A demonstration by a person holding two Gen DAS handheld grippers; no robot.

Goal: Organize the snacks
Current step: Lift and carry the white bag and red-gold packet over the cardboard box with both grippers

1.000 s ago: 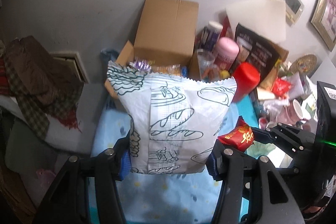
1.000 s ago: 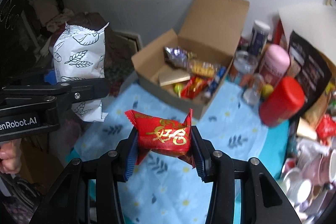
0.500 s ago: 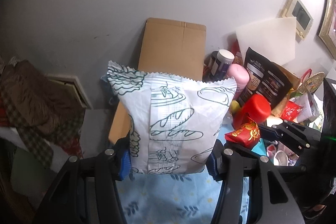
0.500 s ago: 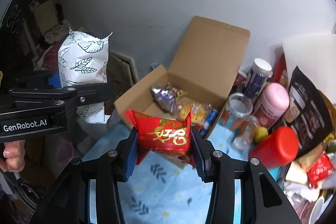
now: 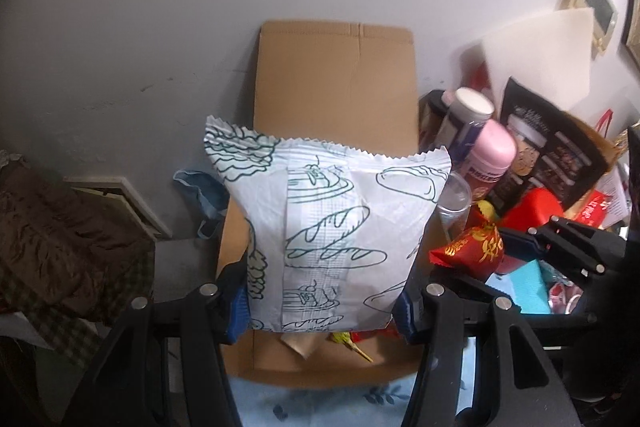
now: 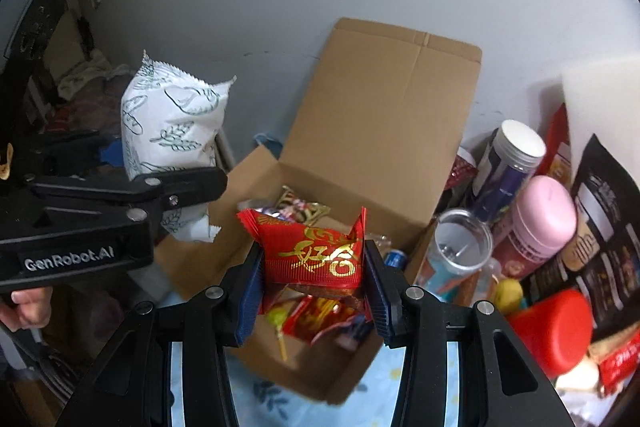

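Both loads are held over the open cardboard box (image 6: 320, 311): the left gripper (image 5: 324, 301) has its jaws clamped on the lower edge of a white bread bag (image 5: 332, 227), the right gripper (image 6: 312, 291) has its jaws closed on a red sweet packet (image 6: 316, 253). Risk: the tall bag, pinched only at its base, may tip or land on the rim and slide out, and the two grippers sit close enough to collide. The bag hides most of the box interior in the left view; free space inside cannot be judged
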